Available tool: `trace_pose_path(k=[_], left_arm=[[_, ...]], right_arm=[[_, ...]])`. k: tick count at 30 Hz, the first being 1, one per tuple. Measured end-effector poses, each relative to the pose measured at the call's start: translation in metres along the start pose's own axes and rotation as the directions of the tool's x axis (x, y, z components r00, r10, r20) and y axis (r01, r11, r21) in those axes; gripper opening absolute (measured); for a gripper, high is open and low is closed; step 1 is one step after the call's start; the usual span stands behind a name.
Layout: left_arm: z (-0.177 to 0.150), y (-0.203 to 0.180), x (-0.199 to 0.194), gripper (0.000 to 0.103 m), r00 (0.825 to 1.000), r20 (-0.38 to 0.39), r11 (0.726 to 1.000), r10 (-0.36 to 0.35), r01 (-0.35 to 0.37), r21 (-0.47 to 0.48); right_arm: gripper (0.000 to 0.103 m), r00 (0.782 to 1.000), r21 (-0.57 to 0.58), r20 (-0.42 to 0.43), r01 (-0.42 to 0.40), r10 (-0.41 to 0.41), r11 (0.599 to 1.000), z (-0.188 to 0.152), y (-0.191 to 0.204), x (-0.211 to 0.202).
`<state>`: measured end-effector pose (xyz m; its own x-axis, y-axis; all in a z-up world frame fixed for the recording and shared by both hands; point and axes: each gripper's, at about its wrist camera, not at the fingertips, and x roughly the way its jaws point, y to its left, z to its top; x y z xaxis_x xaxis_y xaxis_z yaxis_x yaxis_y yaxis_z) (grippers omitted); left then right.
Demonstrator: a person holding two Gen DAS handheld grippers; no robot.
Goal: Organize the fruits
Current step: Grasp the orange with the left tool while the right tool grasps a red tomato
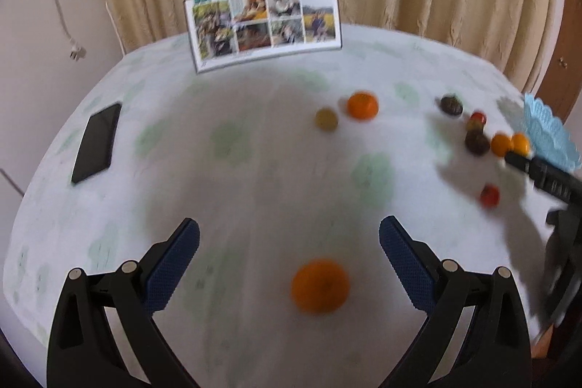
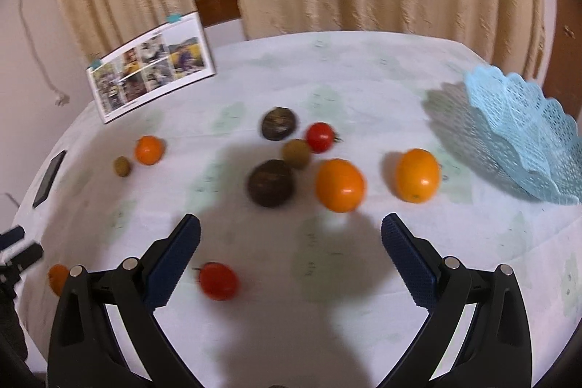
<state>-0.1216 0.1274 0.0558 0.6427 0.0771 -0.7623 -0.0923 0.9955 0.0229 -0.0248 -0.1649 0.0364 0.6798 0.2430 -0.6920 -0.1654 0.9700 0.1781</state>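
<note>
Right wrist view gives me the lacy pale-blue plastic basket (image 2: 523, 140) at the bench's right edge, with smooth round oranges (image 2: 339, 185) and dull brown fruits beside it; my right gripper (image 2: 290, 235) has jaws wide, empty. Left wrist view alone shows a flat black phone (image 1: 97, 142); left gripper (image 1: 289, 239) gapes, empty, around a blurred orange (image 1: 320, 286).

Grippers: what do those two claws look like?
The left gripper and right gripper match: black forked frames with round silver pins, and two fingers faced with bumpy dark blue pads. No cables, sleeves or hands show.
</note>
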Motion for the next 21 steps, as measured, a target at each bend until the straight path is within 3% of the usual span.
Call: trace_pose_path(k=[6, 8, 13, 17, 19, 21], left_arm=[[-0.022, -0.002, 0.013, 0.097, 0.999, -0.052, 1.000, -0.011, 0.011, -0.007], [-0.026, -0.004, 0.020, 0.085, 0.997, -0.076, 1.000, -0.022, 0.022, -0.002], [-0.032, -0.004, 0.031, 0.066, 0.992, -0.114, 0.998, -0.063, 0.061, -0.025], [-0.029, -0.011, 0.029, 0.040, 0.988, -0.105, 0.993, -0.118, 0.117, -0.010], [-0.028, -0.013, 0.029, 0.040, 0.987, -0.103, 0.992, -0.123, 0.123, -0.006], [-0.026, -0.013, 0.031, 0.040, 0.987, -0.099, 0.992, -0.123, 0.123, -0.006]], right_arm=[[0.101, 1.000, -0.023, -0.018, -0.017, 0.016, 1.000, -0.007, 0.014, 0.003], [0.101, 1.000, -0.017, -0.022, -0.013, 0.013, 1.000, -0.009, 0.013, 0.002], [0.101, 1.000, 0.002, -0.026, -0.011, 0.011, 1.000, -0.014, 0.006, 0.000], [0.101, 0.999, -0.022, -0.029, -0.023, 0.023, 0.999, -0.019, 0.009, -0.002], [0.098, 0.999, -0.041, -0.032, -0.030, 0.028, 0.999, -0.023, 0.013, -0.002], [0.085, 0.998, -0.060, -0.050, -0.045, 0.042, 0.997, -0.026, 0.018, 0.000]])
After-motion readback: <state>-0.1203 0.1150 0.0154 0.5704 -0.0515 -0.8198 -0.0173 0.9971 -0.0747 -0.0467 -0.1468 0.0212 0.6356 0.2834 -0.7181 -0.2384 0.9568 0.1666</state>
